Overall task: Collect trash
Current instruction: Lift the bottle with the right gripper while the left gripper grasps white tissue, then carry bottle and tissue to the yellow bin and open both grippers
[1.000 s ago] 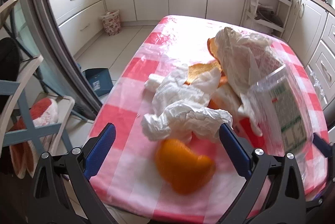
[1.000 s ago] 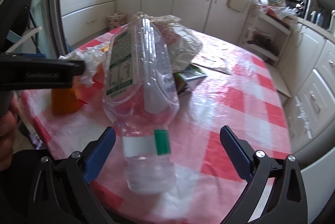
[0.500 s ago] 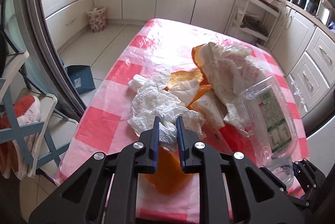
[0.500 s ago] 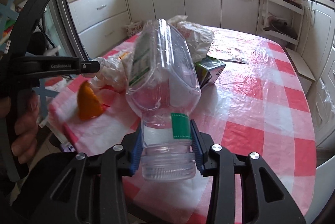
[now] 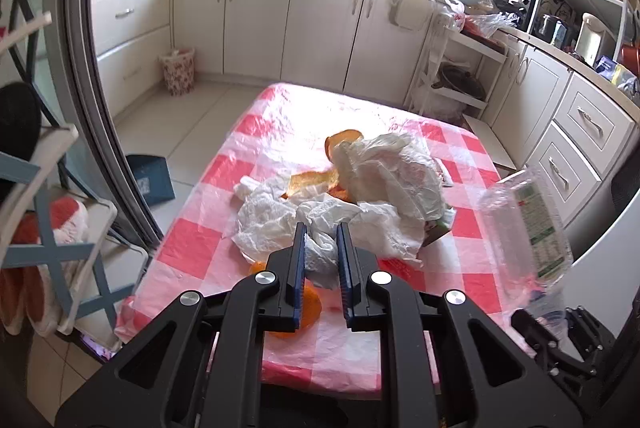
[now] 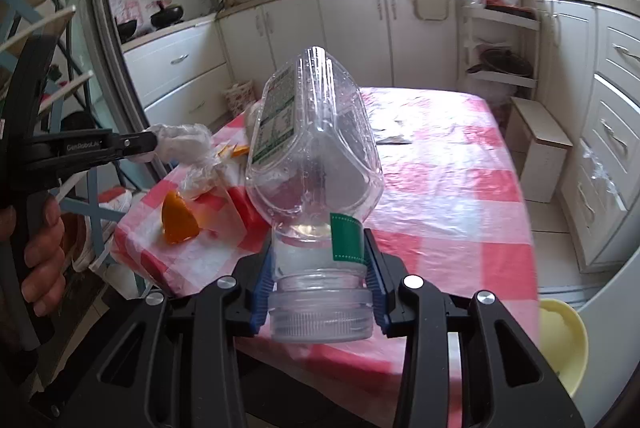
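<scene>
Above checkered table [image 6: 460, 188], bottle [image 6: 316, 148] neck sits clamped between right tool [image 6: 320, 280] pads.

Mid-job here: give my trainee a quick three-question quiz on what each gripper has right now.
1. What is the right gripper holding?
2. True or false: the left gripper is shut on a crumpled white tissue.
3. Where does the orange peel lie? A) on the floor B) on the checked tablecloth C) in the yellow bowl

Key: 1. The clear plastic bottle, gripped by the neck. 2. True. 3. B.
</scene>
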Available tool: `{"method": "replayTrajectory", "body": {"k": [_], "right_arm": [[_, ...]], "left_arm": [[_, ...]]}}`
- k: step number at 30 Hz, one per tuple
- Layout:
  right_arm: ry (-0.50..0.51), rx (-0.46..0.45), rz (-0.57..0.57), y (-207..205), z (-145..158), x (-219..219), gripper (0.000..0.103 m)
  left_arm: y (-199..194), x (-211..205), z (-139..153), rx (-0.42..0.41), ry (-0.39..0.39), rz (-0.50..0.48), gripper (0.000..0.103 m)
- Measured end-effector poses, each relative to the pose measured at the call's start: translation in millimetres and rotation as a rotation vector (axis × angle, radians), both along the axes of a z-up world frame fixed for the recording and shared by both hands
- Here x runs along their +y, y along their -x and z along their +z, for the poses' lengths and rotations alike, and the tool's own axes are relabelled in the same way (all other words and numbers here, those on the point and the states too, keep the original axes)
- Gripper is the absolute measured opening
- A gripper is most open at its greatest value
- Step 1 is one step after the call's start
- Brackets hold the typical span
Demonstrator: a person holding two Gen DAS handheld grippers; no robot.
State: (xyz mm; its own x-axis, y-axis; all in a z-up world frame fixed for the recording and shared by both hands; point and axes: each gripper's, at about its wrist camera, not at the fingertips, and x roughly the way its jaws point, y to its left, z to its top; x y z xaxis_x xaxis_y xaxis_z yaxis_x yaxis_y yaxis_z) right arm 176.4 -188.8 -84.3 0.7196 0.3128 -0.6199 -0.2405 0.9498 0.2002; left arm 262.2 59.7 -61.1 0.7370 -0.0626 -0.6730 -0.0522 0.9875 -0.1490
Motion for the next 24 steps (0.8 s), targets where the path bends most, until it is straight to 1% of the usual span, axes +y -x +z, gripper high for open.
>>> {"method": "replayTrajectory", "body": {"k": [3,5,8,12,15,18,24], "right_arm": [[-0.006,-0.008,-0.055,6.0,2.3,-19.3,0.041],[-0.011,-0.007,-0.102,9.7,2.5,-34.7,0.041],[-0.005,-0.001,-0.193,17.1,-0.7,-65.0,0.041],[0.005,0.023,-0.329,31.8,-10.2,-110.6,0.041],[0.01,0.055,-0.416,40.9,-20.7,-138.3,0.041],[0.015,0.104,-0.478,49.6,-38.6,-158.3,0.041],[0.017,0.189,-0.539,50.6,-70.2,-184.1,0.041]], "left_arm": [[6.3,-7.5,7.6,-0.01,0.01,-0.02,0.014],[10.1,-18.1,12.3,-0.013,0.015,-0.051,0.014],[14.1,-37.5,16.2,-0.018,0.023,-0.095,0.014],[17.7,-73.5,16.6,-0.014,0.049,-0.171,0.014],[20.5,-107.2,15.8,-0.009,0.058,-0.238,0.014],[22.8,-142.2,14.3,-0.001,0.065,-0.305,0.014],[25.1,-213.6,3.5,0.019,0.069,-0.425,0.014]]}}
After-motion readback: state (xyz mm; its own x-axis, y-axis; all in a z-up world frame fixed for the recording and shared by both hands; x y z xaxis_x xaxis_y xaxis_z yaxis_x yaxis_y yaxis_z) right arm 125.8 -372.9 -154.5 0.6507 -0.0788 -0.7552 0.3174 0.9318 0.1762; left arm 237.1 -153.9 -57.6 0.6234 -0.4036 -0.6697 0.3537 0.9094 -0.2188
